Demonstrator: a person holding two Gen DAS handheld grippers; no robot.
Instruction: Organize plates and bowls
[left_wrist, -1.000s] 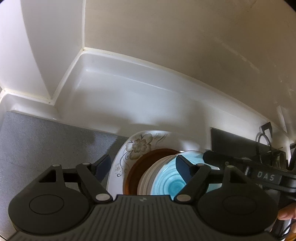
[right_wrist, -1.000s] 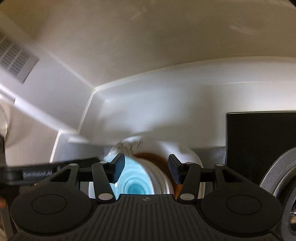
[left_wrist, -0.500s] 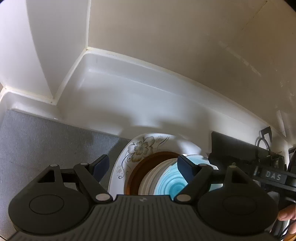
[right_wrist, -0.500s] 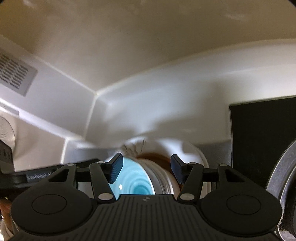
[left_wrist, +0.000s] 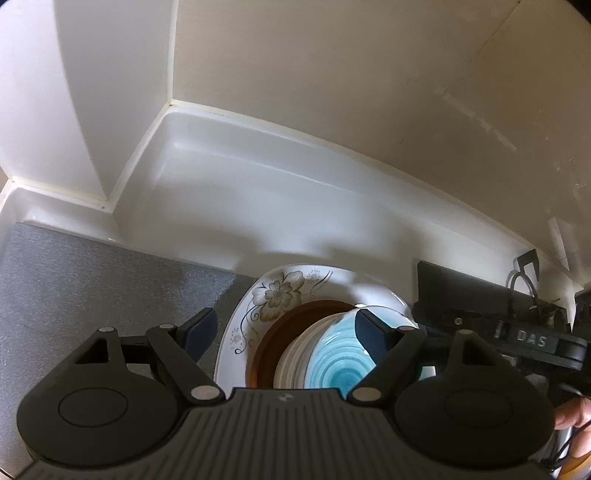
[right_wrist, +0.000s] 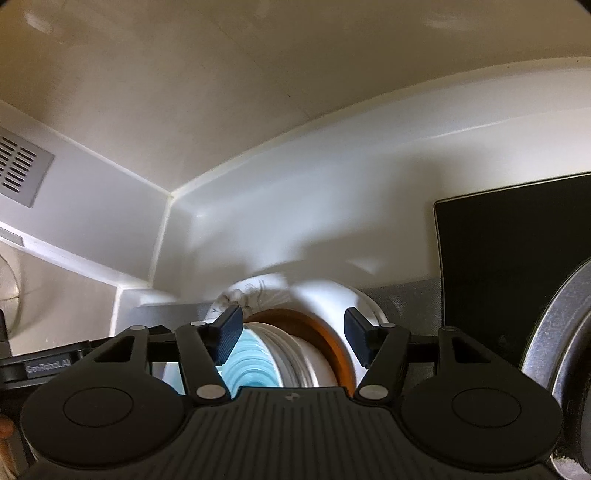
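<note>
Stack of dishes on the grey desk (left_wrist: 92, 280), directly ahead of and below both tools: blue swirl bowl (left_wrist: 338, 360) nested in a ribbed white bowl (left_wrist: 295, 360), inside a brown dish (left_wrist: 280, 325), all on a floral plate (left_wrist: 273, 295). Left hand-held gripper (left_wrist: 284, 330) released, jaws wide, nothing clamped. Right hand-held gripper (right_wrist: 293, 332) opening over the stack, pads clear of the rims. Risk from here — a pad clipping a rim while backing away, tipping or sliding the nested bowls. Also possible: the two tools colliding, being so close together.
</note>
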